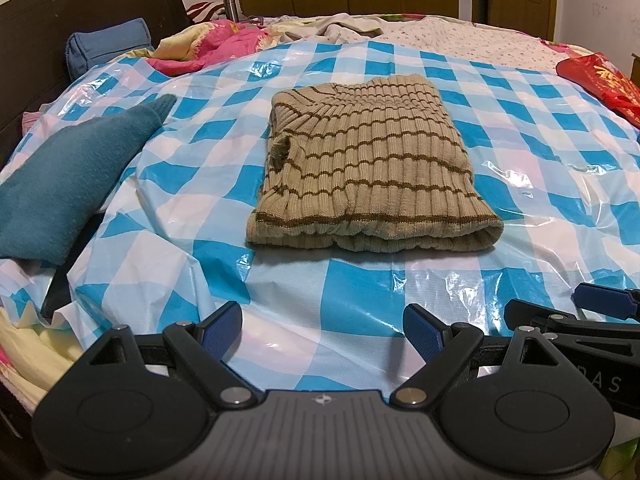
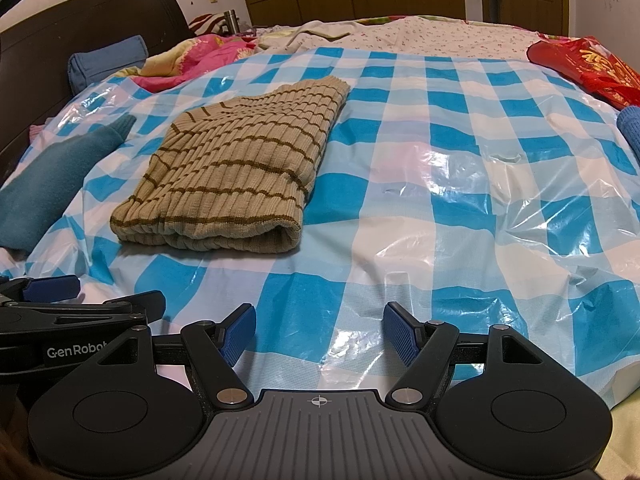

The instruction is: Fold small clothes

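Observation:
A beige ribbed sweater with brown stripes [image 1: 368,160] lies folded into a compact rectangle on the blue-and-white checked plastic sheet [image 1: 328,288]. It also shows in the right wrist view [image 2: 236,168], left of centre. My left gripper [image 1: 322,328] is open and empty, hovering over the sheet near its front edge, short of the sweater. My right gripper [image 2: 319,332] is open and empty, to the right of the left one and well clear of the sweater.
A teal garment [image 1: 68,176] lies at the left. A red bag [image 2: 588,68] sits at the far right, with a blue knit item [image 2: 630,128] below it. A blue pillow [image 1: 108,48], pink bedding [image 1: 212,46] and a dark headboard [image 1: 80,12] are at the back left.

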### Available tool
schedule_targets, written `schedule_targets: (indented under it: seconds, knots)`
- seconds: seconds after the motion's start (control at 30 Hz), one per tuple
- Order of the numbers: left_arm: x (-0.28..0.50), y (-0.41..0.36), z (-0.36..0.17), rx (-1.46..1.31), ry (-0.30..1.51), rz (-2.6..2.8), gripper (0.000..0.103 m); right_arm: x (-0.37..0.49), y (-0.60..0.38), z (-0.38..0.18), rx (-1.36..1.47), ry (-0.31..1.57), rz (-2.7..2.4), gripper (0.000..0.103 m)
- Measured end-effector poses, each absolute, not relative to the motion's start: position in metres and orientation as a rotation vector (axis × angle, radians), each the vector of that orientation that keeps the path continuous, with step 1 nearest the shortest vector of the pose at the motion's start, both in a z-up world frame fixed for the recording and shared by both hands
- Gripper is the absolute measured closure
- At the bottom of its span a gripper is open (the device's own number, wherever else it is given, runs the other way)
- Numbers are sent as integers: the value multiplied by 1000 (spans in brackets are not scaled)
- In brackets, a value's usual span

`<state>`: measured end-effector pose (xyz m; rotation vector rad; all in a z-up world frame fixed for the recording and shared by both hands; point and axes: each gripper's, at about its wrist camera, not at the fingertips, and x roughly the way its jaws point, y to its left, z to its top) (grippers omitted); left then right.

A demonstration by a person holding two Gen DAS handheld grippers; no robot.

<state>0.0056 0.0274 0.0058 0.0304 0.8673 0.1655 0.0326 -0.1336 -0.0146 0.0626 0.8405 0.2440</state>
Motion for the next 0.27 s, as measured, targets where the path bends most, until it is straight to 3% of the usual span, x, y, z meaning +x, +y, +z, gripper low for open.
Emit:
schedule_targets:
  seconds: [0.27]
  knots:
    - [6, 27, 6, 28, 868, 163, 7, 33, -133, -14, 64, 841, 243, 31]
